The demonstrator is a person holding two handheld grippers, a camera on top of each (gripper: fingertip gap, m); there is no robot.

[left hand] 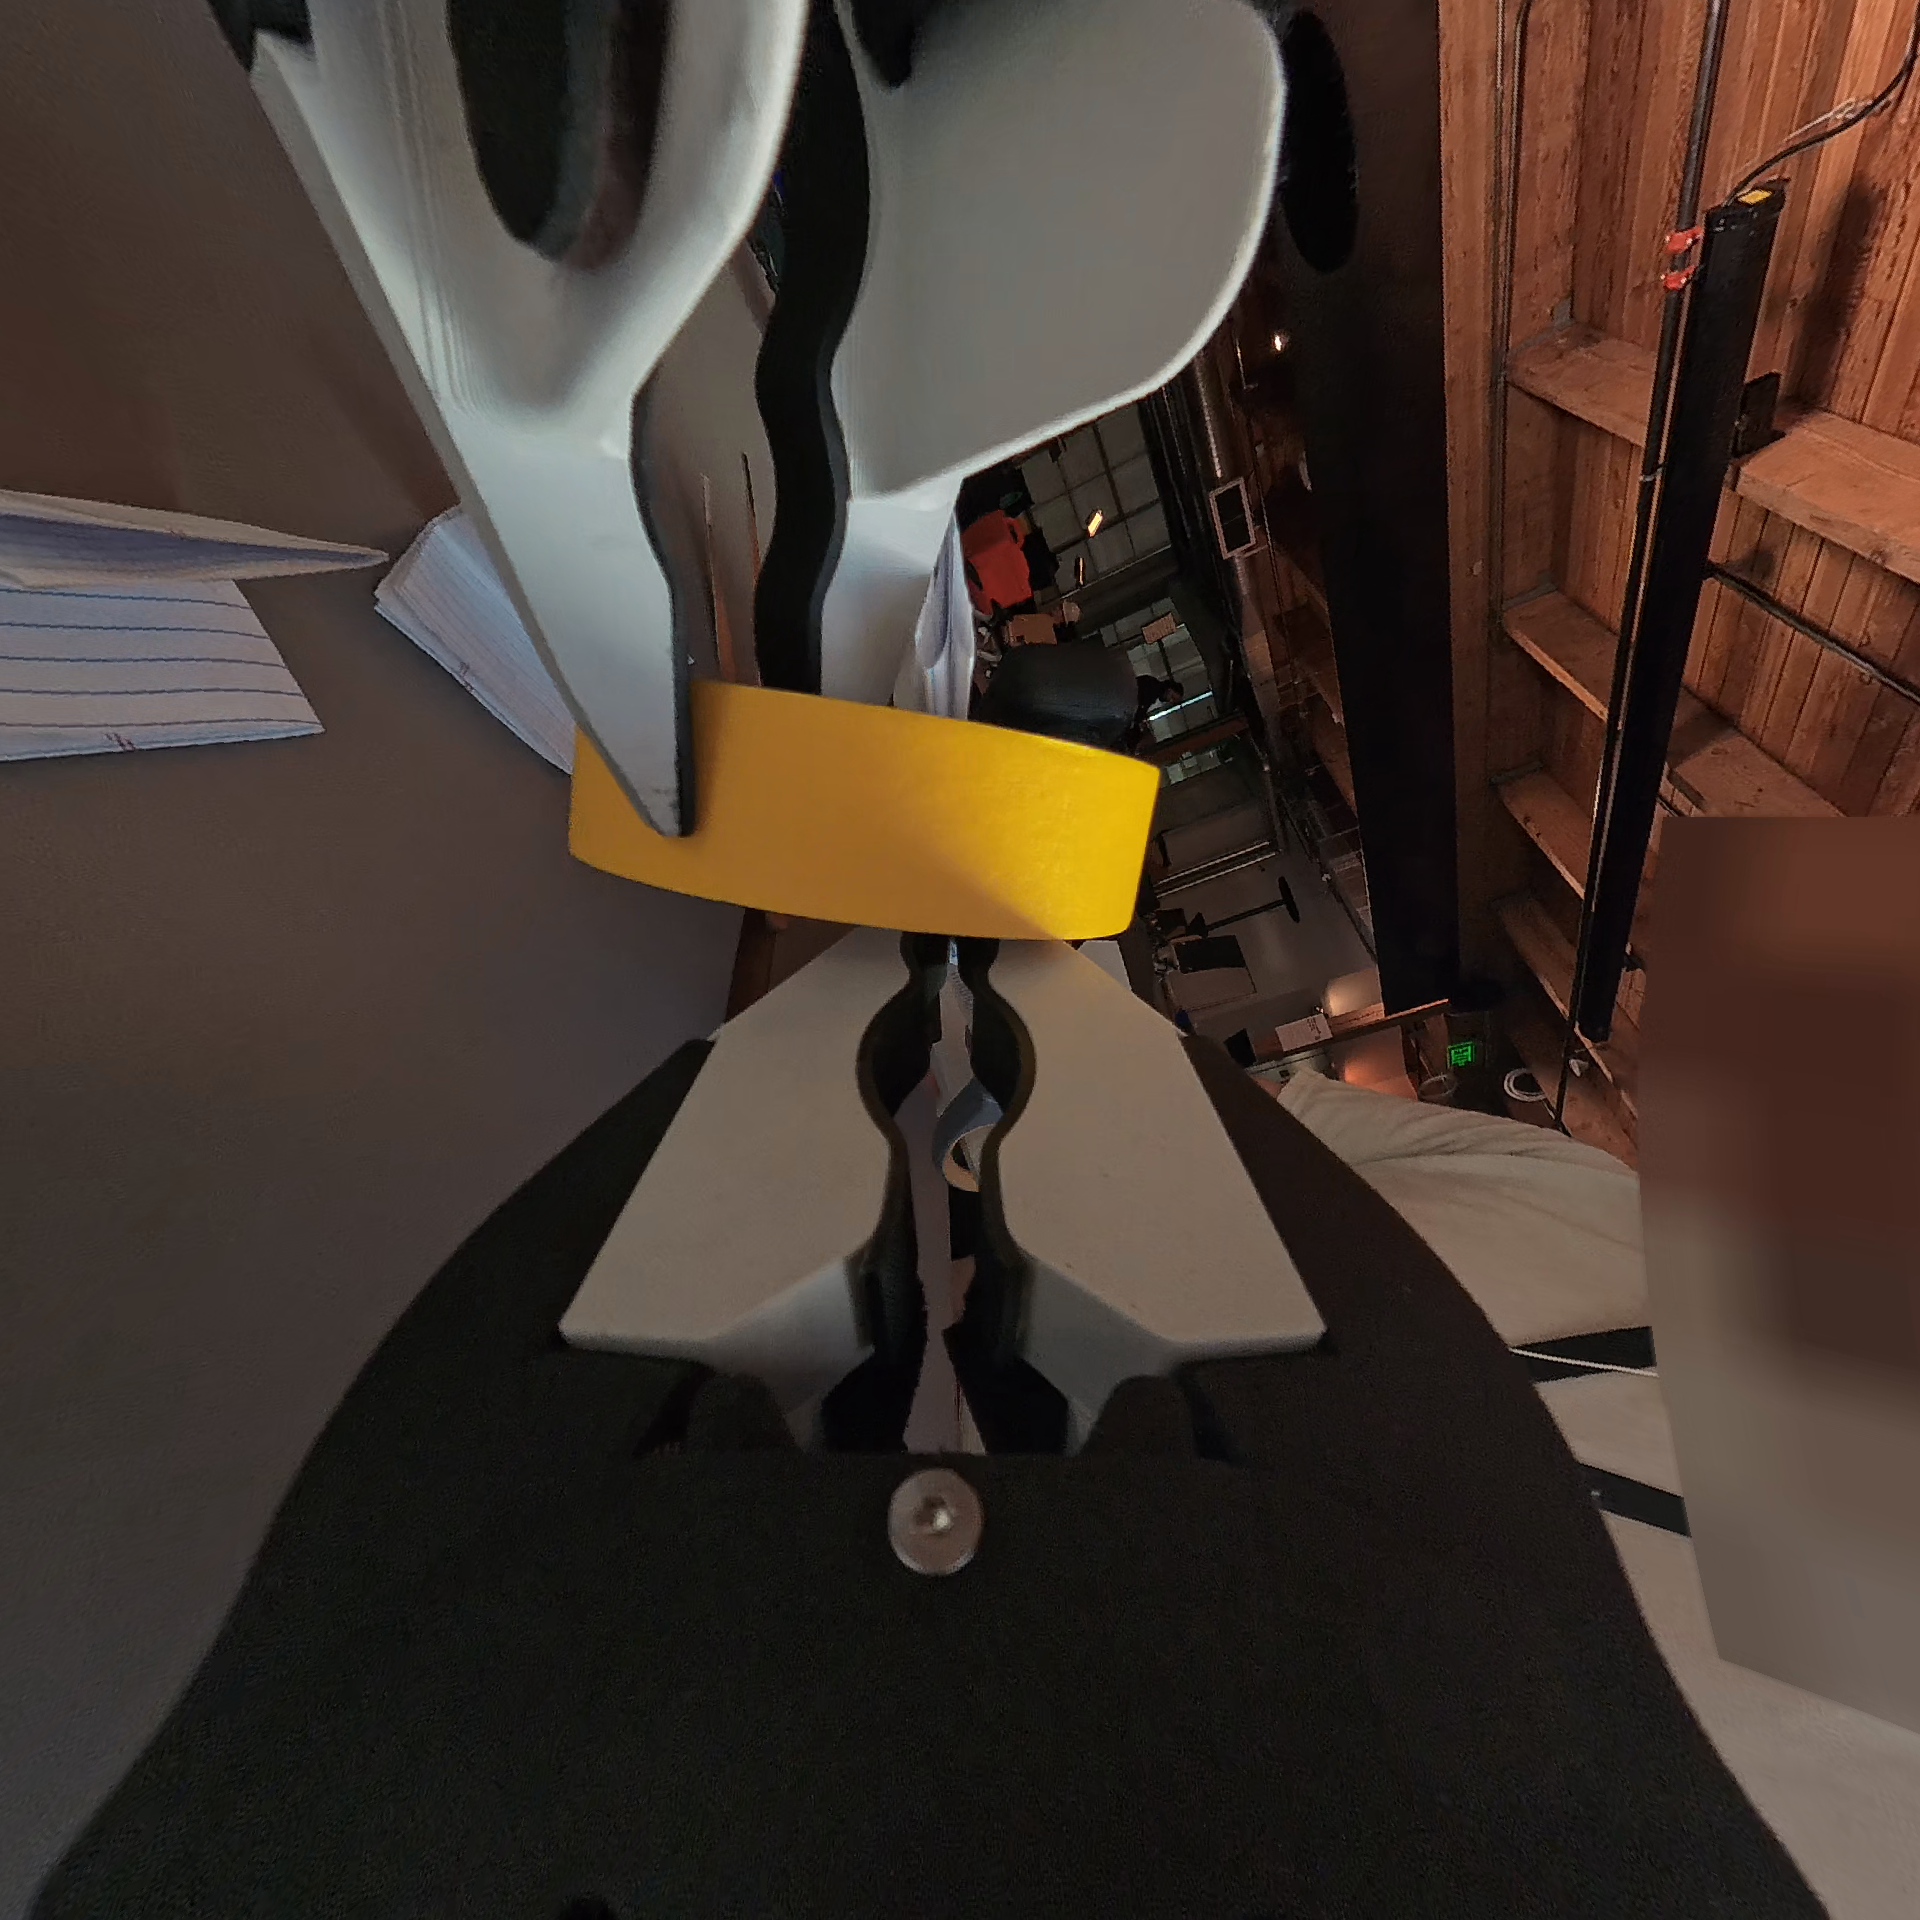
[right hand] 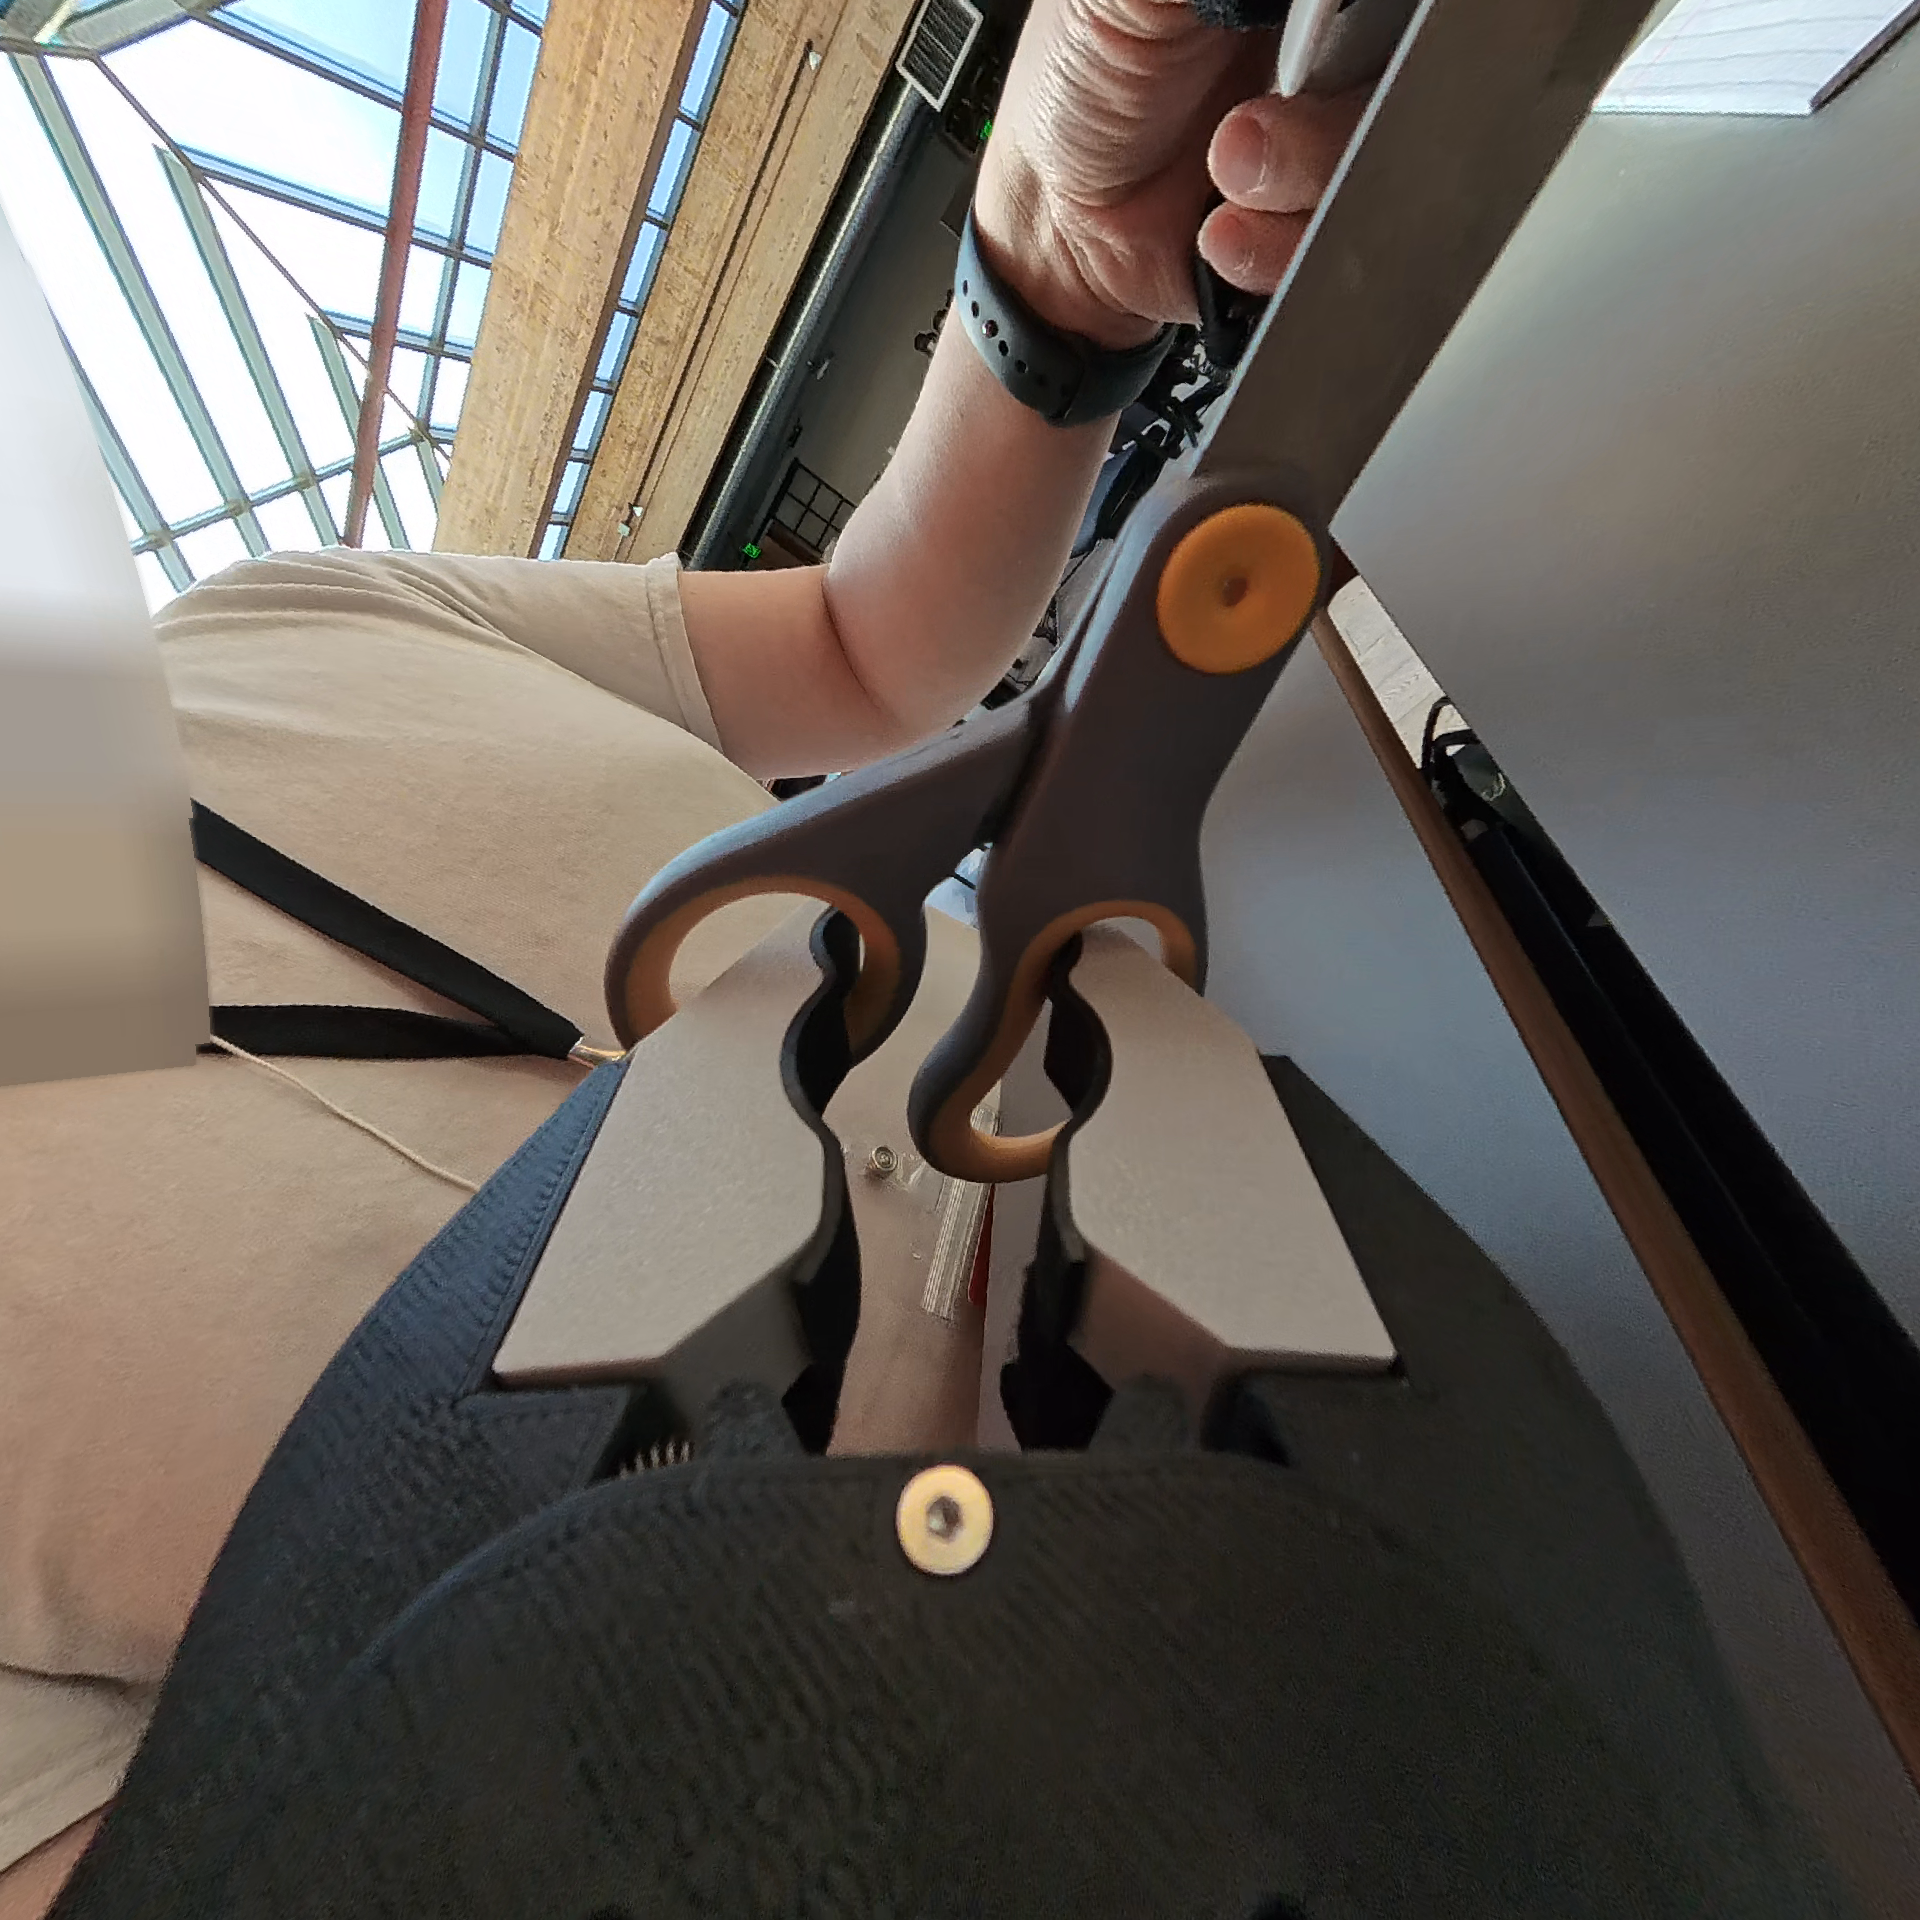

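In the left wrist view my left gripper (left hand: 940,951) is shut, its tips at the lower rim of a yellow tape roll (left hand: 883,821) held up off the table. A pointed grey scissor blade (left hand: 649,727) lies across the roll's left side. Large pale parts with a wavy black strip between them fill the top of that view. In the right wrist view my right gripper (right hand: 961,987) is spread, one finger (right hand: 717,1143) in each handle loop of grey and orange scissors (right hand: 1091,748). Their blades run up and away towards a hand (right hand: 1091,187) with a dark wristband.
Lined paper sheets (left hand: 145,665) lie on the brown-grey table (left hand: 260,1039), with a second stack (left hand: 468,623) behind. The table's wooden edge (right hand: 1558,1039) runs along the right. A person in a beige shirt (right hand: 416,748) with a black strap is close by. A black pole (left hand: 1662,623) stands before a wooden wall. There is about 15 centimetres between the tips of the two grippers.
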